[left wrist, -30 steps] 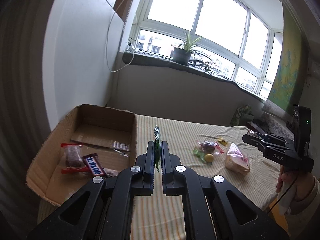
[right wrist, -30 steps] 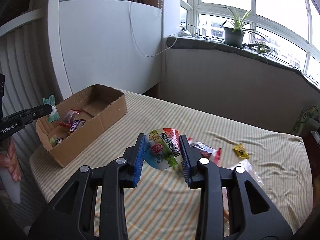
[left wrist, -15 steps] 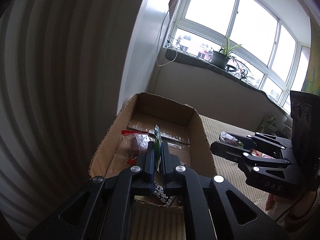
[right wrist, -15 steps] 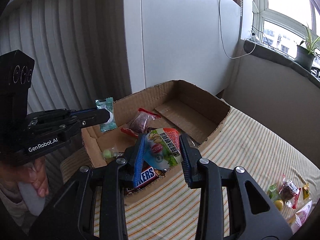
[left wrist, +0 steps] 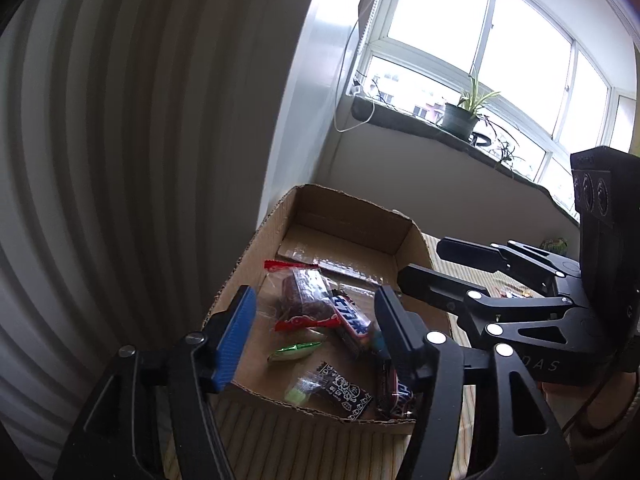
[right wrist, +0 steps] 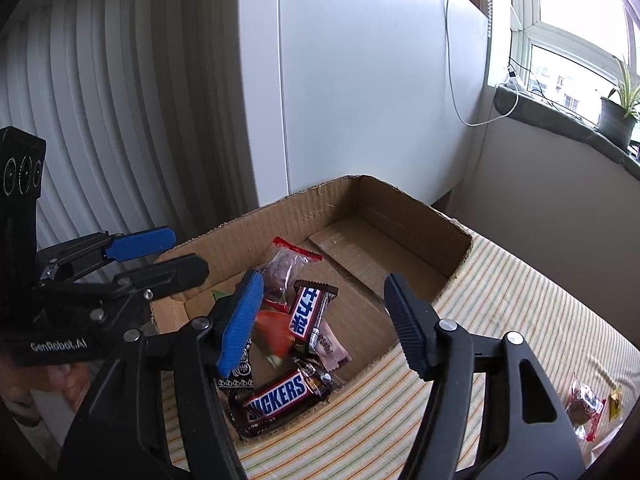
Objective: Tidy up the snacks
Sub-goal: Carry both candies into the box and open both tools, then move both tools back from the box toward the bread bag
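Both grippers hang over the near end of the cardboard box [right wrist: 256, 236], which sits on the striped cloth [right wrist: 520, 320] by the white wall. The left gripper [left wrist: 316, 320] has its jaws opening with nothing pinched between them; below the gap a small green candy [left wrist: 294, 351] lies on the box floor. The right gripper [right wrist: 324, 320] is opening too, and a blurred red-and-green packet [right wrist: 274, 338] shows below its blue pad, seemingly loose, though I cannot tell whether it has landed. The box already holds a Snickers bar [right wrist: 280, 398], a brown bar with blue lettering [right wrist: 306, 314] and a clear bag of dark sweets [right wrist: 282, 268]. This looks like the drop-off step. More snacks [right wrist: 584, 404] lie on the cloth far right, so next both hands probably need to lift clear of the box and swing that way.
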The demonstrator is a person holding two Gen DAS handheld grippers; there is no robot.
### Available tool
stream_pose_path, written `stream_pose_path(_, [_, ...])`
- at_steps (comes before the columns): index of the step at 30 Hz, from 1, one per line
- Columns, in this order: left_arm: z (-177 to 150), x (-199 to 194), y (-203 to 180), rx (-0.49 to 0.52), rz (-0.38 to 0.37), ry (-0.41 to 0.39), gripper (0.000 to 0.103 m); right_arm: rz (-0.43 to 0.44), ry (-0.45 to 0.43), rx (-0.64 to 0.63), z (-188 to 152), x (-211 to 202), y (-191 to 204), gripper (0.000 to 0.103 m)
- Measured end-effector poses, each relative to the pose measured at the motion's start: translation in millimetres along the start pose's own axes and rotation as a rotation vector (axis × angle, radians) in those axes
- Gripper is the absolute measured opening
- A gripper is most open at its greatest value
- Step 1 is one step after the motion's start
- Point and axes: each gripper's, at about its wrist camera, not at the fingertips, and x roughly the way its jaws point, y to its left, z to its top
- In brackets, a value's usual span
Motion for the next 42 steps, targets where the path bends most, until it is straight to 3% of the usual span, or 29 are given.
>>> stream_pose_path(3, [1,-3,5,-0.012,0.01,-0.004,0.064,-0.017,0.011,0.017,-9,-6,-4,0.066])
stream_pose_path(8, [5,-8,9,-0.031,0.011,-0.023,0.064,-0.065,-0.044,0.048,-15,-25,-9,0.086])
stream_pose_path(13, [7,-20,9,-0.044,0.021,-0.044,0.064,-0.044,-0.07,0.08,-13,-37,-7,0.086])
stream_pose_path(23, [11,-28,-6,-0.01,0.025,-0.052,0.068,-0.082,-0.111,0.108,-21,-57,-17,0.086])
stream_pose_path(32, [13,-18,-63,0.093,-0.009,-0.032,0.073,-0.146,-0.136,0.222,-54,-94,-74,0.087])
stream_pose_path(42, [-4,5,-172,0.253,-0.145,0.035,0.075,-0.341,-0.168,0.418,-131,-185,-175,0.087])
